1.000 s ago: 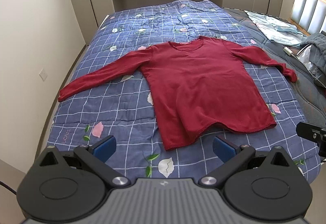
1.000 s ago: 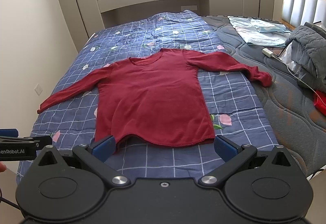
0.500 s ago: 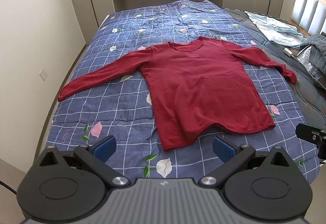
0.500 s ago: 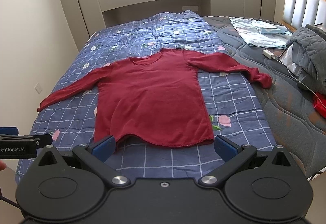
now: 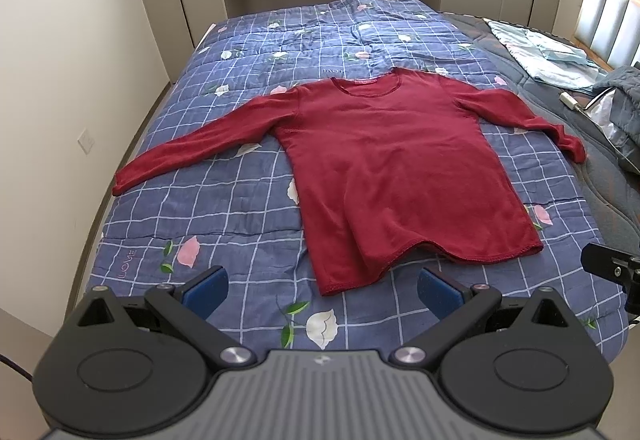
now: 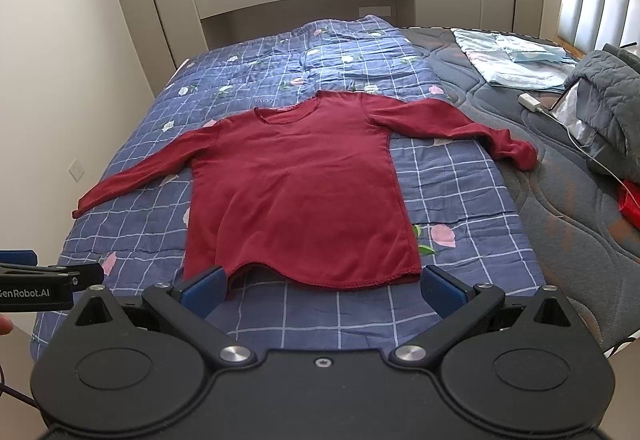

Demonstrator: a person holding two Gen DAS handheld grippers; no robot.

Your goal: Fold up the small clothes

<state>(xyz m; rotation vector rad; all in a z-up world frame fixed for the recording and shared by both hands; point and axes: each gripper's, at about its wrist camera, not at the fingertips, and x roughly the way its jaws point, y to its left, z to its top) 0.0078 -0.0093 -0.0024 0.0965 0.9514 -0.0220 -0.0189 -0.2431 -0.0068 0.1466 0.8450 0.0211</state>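
Red shirt lies face-up and spread flat on the bed, both sleeves out to the sides, collar far from the grippers, hem nearest them. Left gripper is wide open and empty, hovering above the near bed edge, with the hem's left corner just ahead of it, between the fingers' line of sight. Right gripper is likewise wide open, holding nothing; the hem sits straight ahead and spans nearly the whole gap between its fingers. Change over the last second: very little. Both views have crept slightly, the shirt has kept its shape and spot, and neither gripper has closed or touched cloth. So folding has not started; this reads as the approach phase, lining up on the garment. Likely next is a grab at a sleeve or a hem corner, one gripper per side. Hem is slightly rippled near the left corner, so a pinch there may catch both layers, which would be fine for a fold. Grey quilt and other clutter lie well right of the right gripper, clear of the shirt.
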